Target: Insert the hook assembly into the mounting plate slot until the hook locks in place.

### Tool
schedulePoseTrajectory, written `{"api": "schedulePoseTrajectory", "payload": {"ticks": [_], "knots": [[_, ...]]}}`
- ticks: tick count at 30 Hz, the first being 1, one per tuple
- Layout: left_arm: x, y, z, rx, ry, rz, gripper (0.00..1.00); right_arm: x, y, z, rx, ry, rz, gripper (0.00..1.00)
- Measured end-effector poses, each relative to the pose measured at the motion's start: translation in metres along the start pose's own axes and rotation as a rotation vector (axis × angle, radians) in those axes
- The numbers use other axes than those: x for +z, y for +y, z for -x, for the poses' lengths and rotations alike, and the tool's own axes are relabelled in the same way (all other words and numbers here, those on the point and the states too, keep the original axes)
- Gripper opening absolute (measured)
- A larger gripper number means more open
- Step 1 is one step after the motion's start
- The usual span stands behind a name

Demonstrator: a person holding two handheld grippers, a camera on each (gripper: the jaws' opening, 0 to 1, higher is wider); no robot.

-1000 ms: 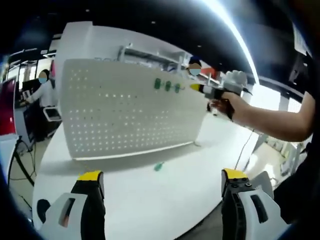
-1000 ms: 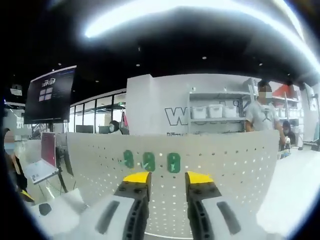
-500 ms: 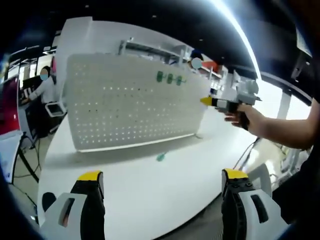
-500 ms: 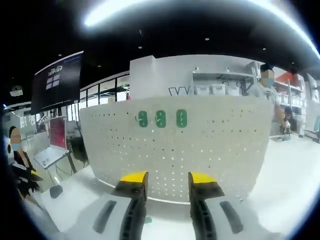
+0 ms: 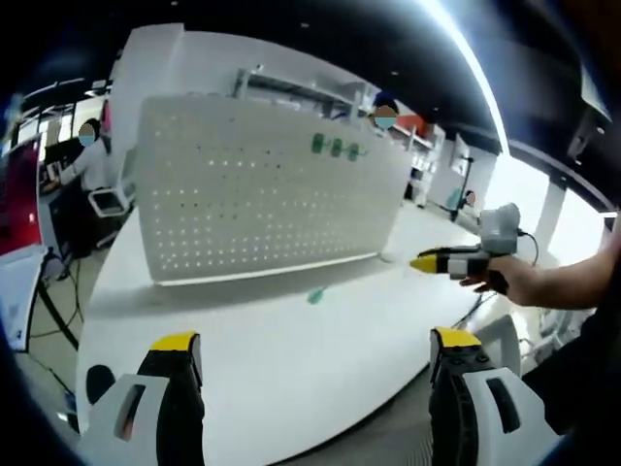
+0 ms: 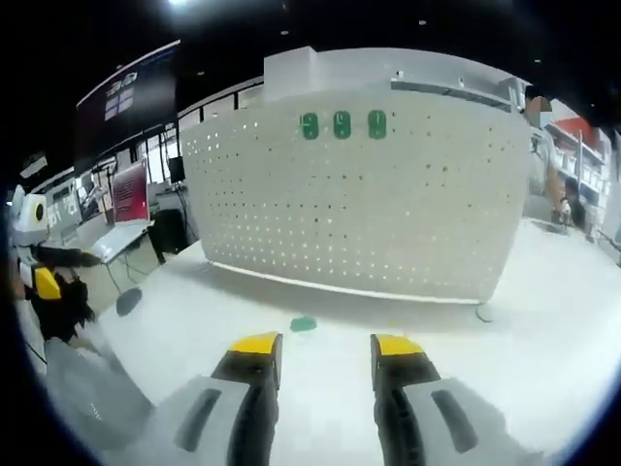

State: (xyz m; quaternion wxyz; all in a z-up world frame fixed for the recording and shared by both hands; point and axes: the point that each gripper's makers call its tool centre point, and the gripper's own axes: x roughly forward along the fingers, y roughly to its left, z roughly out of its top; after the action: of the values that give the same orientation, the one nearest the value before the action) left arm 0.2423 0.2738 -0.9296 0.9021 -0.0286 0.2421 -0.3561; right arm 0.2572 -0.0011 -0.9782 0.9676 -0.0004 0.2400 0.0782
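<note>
Right gripper view: green hook [image 6: 304,323] on table, just beyond open hand-held gripper [image 6: 323,346].

A white table [image 5: 291,359] carries the things; an upright white pegboard panel [image 5: 262,189] stands on it, its lower edge along the tabletop. A small green hook piece [image 6: 304,323] lies flat on the table just before that panel; a dark round object [image 6: 127,302] sits near the table's edge.

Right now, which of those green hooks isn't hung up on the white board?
The single green hook lying on the table before the pegboard. The three mounted hooks sit in a row near the board's top edge.
</note>
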Motion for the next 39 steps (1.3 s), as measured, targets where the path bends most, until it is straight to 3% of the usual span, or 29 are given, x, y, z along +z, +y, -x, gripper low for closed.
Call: {"api": "schedulePoseTrajectory", "payload": {"ticks": [8, 16, 23, 30, 39], "knots": [[-0.003, 0.008, -0.002, -0.019, 0.022, 0.003, 0.99, -0.035, 0.026, 0.014, 0.030, 0.080, -0.025, 0.35], [-0.011, 0.012, -0.011, -0.033, 0.065, 0.004, 0.98, -0.050, 0.043, 0.019, 0.065, 0.109, -0.075, 0.35], [-0.011, 0.009, -0.022, -0.049, 0.089, -0.001, 0.98, -0.057, 0.043, 0.021, 0.073, 0.127, -0.110, 0.35], [-0.015, 0.005, -0.032, -0.062, 0.103, 0.004, 0.97, -0.062, 0.050, 0.012, 0.129, 0.164, -0.099, 0.33], [-0.017, 0.005, -0.037, -0.053, 0.119, 0.006, 0.96, -0.058, 0.052, -0.027, 0.185, 0.186, -0.122, 0.32]]}}
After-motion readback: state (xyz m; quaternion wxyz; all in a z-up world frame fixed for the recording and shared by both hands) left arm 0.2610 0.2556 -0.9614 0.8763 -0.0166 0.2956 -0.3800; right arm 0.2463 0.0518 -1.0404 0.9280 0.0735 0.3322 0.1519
